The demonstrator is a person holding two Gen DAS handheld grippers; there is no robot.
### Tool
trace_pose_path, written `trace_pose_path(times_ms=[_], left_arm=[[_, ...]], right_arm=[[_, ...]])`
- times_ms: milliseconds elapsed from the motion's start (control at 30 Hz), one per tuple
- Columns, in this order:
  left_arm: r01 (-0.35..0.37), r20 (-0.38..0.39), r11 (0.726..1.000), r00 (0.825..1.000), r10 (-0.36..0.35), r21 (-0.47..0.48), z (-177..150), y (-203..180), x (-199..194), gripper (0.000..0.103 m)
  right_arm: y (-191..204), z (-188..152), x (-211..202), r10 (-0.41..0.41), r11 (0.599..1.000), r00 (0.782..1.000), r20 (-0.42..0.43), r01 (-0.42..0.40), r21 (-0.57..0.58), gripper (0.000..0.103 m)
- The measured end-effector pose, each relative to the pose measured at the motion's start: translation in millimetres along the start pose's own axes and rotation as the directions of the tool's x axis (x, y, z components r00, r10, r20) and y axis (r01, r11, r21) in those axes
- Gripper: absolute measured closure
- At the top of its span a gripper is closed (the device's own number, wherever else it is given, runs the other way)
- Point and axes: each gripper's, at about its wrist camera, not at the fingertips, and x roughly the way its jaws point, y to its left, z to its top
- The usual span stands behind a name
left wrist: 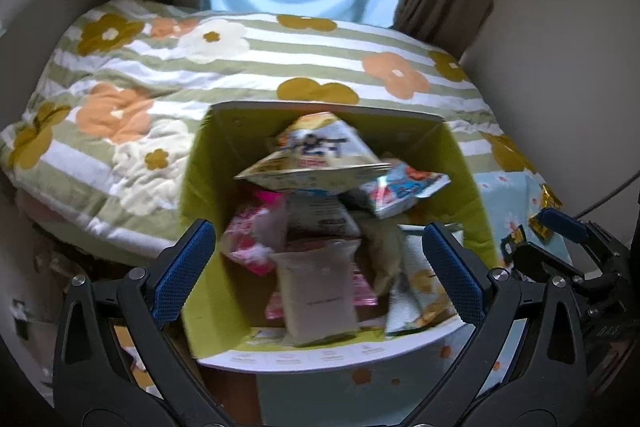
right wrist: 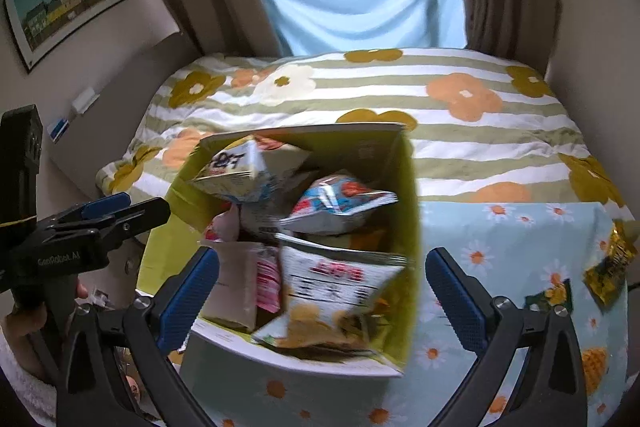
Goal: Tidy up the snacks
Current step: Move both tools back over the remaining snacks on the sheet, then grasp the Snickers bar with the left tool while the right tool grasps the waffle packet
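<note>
A green-lined cardboard box [left wrist: 208, 163] stands on a daisy-print cloth, filled with several snack packets. A white and yellow bag [left wrist: 316, 155] lies on top, beside a blue and red packet [left wrist: 404, 191], a pink one [left wrist: 252, 235] and a beige pouch [left wrist: 316, 291]. My left gripper [left wrist: 316, 231] is open above the box's near left corner, holding nothing. In the right wrist view, the box [right wrist: 360, 143] shows a white chip bag [right wrist: 336, 291] at the front. My right gripper [right wrist: 323, 257] is open and empty over it. The left gripper [right wrist: 120, 211] reaches in from the left.
Gold packets [right wrist: 612, 275] and a small dark packet [right wrist: 550, 297] lie on the light blue daisy cloth [right wrist: 500, 247], right of the box. A bed with a flowered striped quilt [right wrist: 400, 95] sits behind. A hand [right wrist: 24, 319] holds the left gripper.
</note>
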Motion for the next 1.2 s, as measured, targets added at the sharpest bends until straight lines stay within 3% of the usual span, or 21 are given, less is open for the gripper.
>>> trace_pose_path(times_ms=[267,533,833,1033,1200], left_arm=[[0.035,0.044,0.999,0.998,-0.036,0.037,-5,-86,-4,0.001],[0.090,0.018,0.991,0.996,-0.092,0.100,-18,-195,13,0.001],[0.135,-0.096,0.982,0.988,-0.123,0.129,-59,-302,55,0.001],[0.124,-0.192,0.985,0.976,-0.099,0.121,-93,-345,87,0.001],[0.108,-0.275,0.987,0.959,-0.073,0.117,-123,-368,126,0.001]], right_arm=[[-76,-20,-48,-0.060,0.997,0.998,0.018,0.059,0.057,0.000],[-172,-56,-100,-0.133,0.984,0.991,-0.002,0.132,0.121,0.000],[-250,-104,-116,-0.195,0.974,0.977,-0.086,0.203,0.099,0.000],[-294,-146,-102,-0.178,0.966,0.961,-0.212,0.212,0.150,0.000],[-309,-174,-94,-0.172,0.958,0.953,-0.250,0.221,0.181,0.000]])
